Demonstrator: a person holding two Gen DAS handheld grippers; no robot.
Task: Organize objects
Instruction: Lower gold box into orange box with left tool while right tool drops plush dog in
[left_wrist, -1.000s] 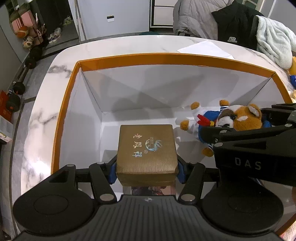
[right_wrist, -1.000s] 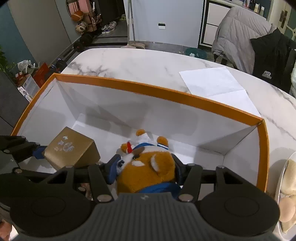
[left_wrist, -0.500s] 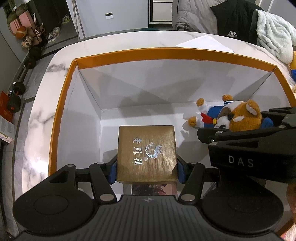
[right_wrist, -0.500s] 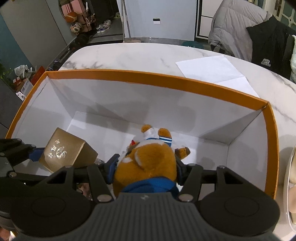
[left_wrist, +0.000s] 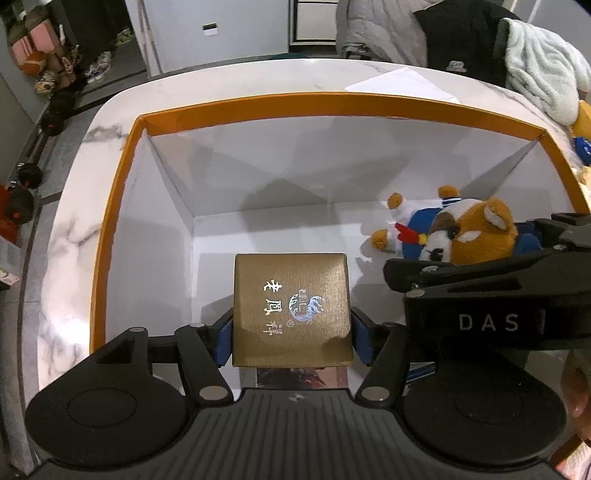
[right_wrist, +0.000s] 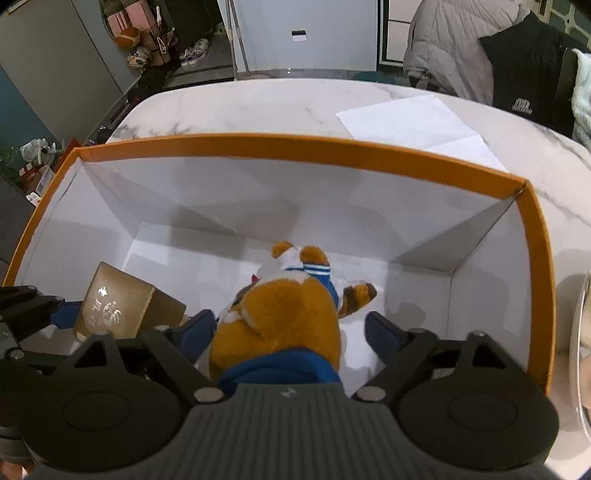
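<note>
A big orange-rimmed white box (left_wrist: 295, 107) stands on the marble table; it also shows in the right wrist view (right_wrist: 295, 146). My left gripper (left_wrist: 291, 336) is shut on a gold gift box (left_wrist: 291, 306) and holds it low inside the big box, near the front left. The gold box also shows in the right wrist view (right_wrist: 114, 302). My right gripper (right_wrist: 291, 332) is open, its blue pads apart on either side of a brown plush dog in blue clothes (right_wrist: 280, 314). The dog (left_wrist: 454, 229) lies on the box floor at the right.
White paper sheets (right_wrist: 413, 122) lie on the table behind the box. Coats hang over chairs (left_wrist: 461, 40) at the back. A plate rim (right_wrist: 580, 354) shows at the far right. Something printed lies under the gold box (left_wrist: 299, 376).
My right gripper has opened: its pads now stand clear of the plush dog, which rests on the box floor. Both grippers moved lower into the box. The gold box stays gripped.
</note>
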